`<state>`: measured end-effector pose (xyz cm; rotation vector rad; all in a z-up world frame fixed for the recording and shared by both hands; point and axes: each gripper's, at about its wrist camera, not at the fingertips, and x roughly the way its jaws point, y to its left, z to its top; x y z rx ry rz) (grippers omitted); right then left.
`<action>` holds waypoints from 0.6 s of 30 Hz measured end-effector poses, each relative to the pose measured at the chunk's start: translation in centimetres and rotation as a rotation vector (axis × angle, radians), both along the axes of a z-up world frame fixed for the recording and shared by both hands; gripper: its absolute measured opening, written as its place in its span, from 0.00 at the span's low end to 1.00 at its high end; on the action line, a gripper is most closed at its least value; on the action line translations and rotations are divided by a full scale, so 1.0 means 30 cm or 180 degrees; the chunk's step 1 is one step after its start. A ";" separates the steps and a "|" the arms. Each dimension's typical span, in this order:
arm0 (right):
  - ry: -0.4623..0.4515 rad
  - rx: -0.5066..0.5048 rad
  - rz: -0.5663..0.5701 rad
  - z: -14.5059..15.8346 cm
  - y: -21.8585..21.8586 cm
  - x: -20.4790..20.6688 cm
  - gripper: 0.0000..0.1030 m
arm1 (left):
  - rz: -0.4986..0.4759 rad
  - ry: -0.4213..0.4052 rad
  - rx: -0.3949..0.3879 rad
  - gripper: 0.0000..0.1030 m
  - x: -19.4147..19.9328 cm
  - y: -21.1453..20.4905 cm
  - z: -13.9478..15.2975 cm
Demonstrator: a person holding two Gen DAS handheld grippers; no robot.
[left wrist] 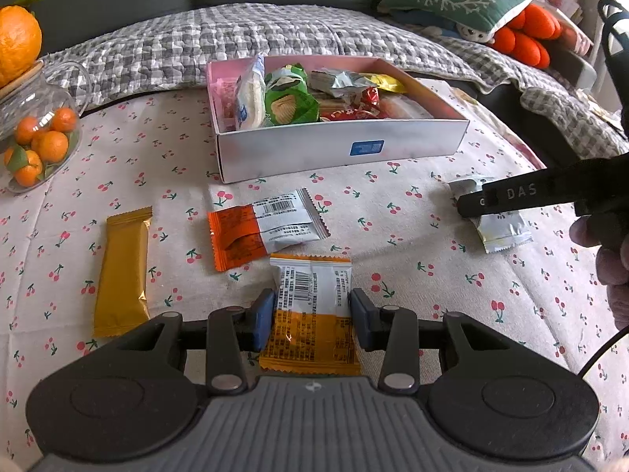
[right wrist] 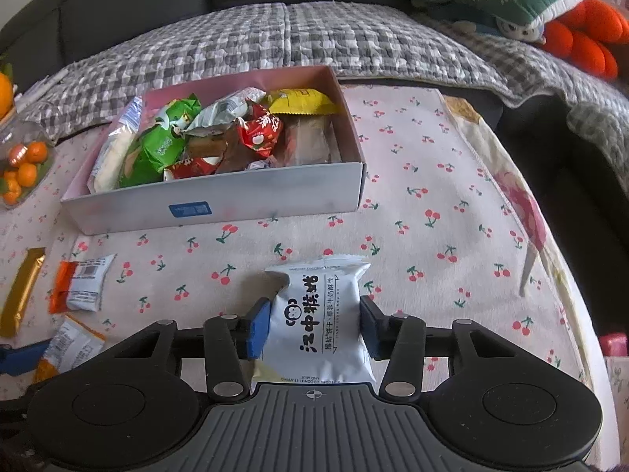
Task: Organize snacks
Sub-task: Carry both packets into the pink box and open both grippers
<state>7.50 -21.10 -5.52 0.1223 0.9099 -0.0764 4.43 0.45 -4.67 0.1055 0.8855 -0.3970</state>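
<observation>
Left wrist view: we see the cherry-print surface (left wrist: 412,212) with the open box (left wrist: 338,149) standing toward its far side, already well filled with snacks.
Box from us: it lies ahead of both hand-held grippers; in the right wrist view it sits ahead and to the left, its long axis running across the frame.
Nearer hand: we judge neither clearly nearer; the coming move is a lift forward over the near wall for either one.
Gold bar (left wrist: 124,271): loose on the surface to the left, long axis pointing away from us, well apart from the box.
Orange and white packet on the surface (left wrist: 263,228): free, lying between the box and the left hand-held gripper.
Left hand-held gripper (left wrist: 312,310): closed on an orange and white wrapper (left wrist: 314,314), barcode side up, pads against its two long edges, long axis pointing at the box.
Right hand-held gripper (right wrist: 314,328): closed on a white biscuit pouch (right wrist: 320,322), pads touching both its sides.
Pouch looks: puffy, crimped top edge, black lettering and a small face logo, long axis pointing forward.
Risk: we expect the soft, slippery pouches could slide in the pads.
</observation>
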 end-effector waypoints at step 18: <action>0.0153 0.0649 -0.0093 0.076 -0.030 -0.028 0.45 | 0.0023 0.0010 -0.0059 0.36 -0.001 -0.016 0.052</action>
